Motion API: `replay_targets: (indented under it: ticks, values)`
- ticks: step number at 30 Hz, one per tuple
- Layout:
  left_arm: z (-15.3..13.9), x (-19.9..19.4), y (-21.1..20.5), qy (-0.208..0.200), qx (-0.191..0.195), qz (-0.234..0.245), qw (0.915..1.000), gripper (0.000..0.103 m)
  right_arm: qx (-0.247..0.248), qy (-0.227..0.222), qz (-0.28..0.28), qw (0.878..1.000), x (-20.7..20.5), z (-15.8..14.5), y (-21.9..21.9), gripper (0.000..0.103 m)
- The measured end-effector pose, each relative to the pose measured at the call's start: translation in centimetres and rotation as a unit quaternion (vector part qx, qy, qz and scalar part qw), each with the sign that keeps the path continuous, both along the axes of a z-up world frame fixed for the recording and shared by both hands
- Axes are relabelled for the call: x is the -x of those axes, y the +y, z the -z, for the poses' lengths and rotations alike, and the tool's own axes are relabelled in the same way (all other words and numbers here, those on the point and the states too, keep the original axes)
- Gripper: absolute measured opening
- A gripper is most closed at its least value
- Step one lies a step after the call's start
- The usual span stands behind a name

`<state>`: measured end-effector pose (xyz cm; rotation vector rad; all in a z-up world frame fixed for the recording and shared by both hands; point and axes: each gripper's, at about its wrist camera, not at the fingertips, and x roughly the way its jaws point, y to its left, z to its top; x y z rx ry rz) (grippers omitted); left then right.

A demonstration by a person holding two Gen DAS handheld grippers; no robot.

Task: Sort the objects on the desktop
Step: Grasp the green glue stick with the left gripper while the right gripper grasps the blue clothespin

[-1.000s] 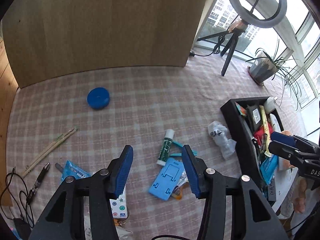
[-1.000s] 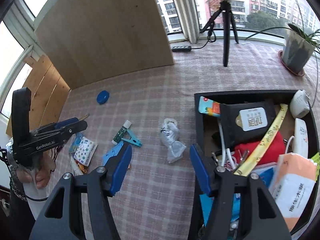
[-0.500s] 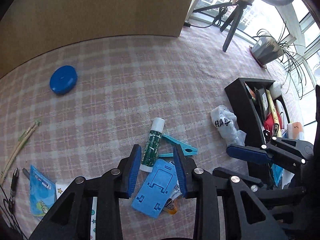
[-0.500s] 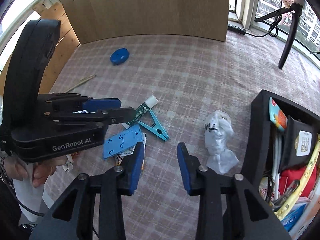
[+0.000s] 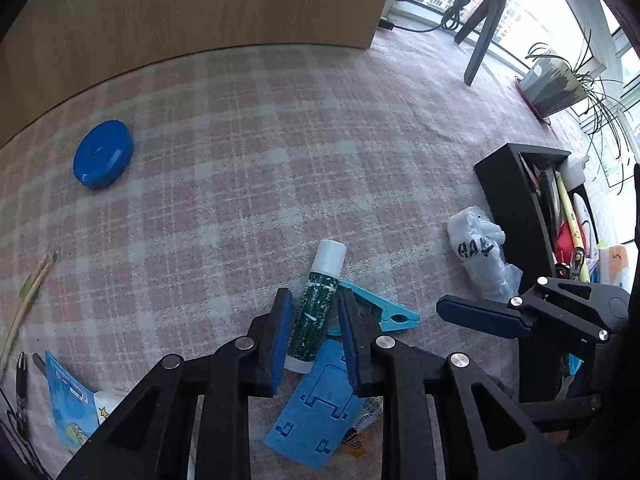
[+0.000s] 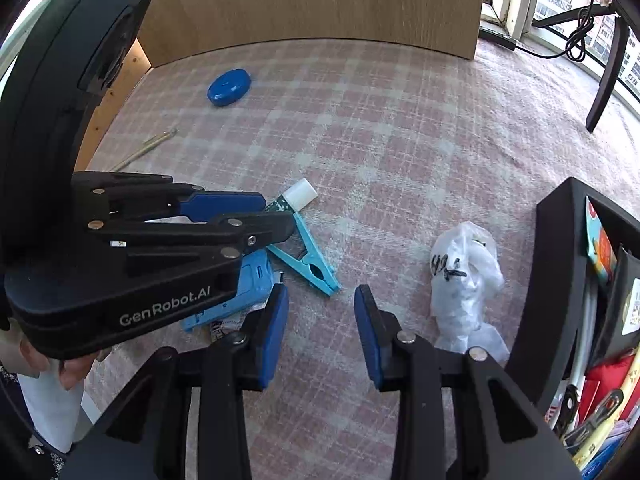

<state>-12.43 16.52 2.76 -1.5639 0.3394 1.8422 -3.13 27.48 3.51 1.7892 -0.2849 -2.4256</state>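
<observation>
The left gripper (image 5: 312, 332) has dropped down onto the clutter at the near edge of the table, and its jaws are closing around the green glue stick (image 5: 314, 312), which now lies between the two blue pads; a moment ago the jaws hung wide above it. A sliver of gap still shows on each side, so the grasp looks not quite made. The glue stick lies across the blue phone stand (image 5: 316, 412), with the teal clothes peg (image 5: 376, 312) just to its right.

The right gripper (image 6: 322, 320) has come away from the black organizer box (image 6: 552, 240) and narrowed its jaws; they stand half apart over bare cloth with nothing in them, the peg just beyond and the crumpled plastic bag (image 6: 464, 272) to the right.

Farther out, the blue round case (image 5: 103, 154) sits alone at left.

Both hands seem to be starting fresh pickups, glue stick first, likely bound for the box.
</observation>
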Motion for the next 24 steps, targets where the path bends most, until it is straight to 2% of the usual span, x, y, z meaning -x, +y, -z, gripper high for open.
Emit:
replay_targets:
  ticks: [9, 16, 18, 19, 24]
  values:
    - [-0.2, 0.6, -2.4, 0.005, 0.001, -0.029, 0.9996, 0.015, -0.020, -0.005, -0.024, 1.000, 1.2, 1.0, -1.1, 0.034]
    - [-0.3, 0.7, -4.3, 0.008, -0.007, -0.053, 0.9985, 0.015, -0.031, 0.000, -0.012, 0.999, 2.2, 0.8, -1.5, 0.034]
    - [-0.4, 0.9, -5.2, 0.007, -0.013, -0.061, 0.9980, 0.015, -0.048, 0.005, -0.009, 0.999, 2.2, 0.5, -1.7, 0.026]
    - [-0.5, 0.9, -5.3, 0.006, -0.015, -0.065, 0.9978, 0.015, -0.051, 0.005, -0.007, 0.999, 2.2, 0.4, -1.7, 0.019]
    - [-0.7, 0.0, -5.5, 0.008, -0.019, -0.061, 0.9979, 0.015, -0.025, 0.006, 0.011, 1.000, 1.8, -0.4, -0.8, 0.019]
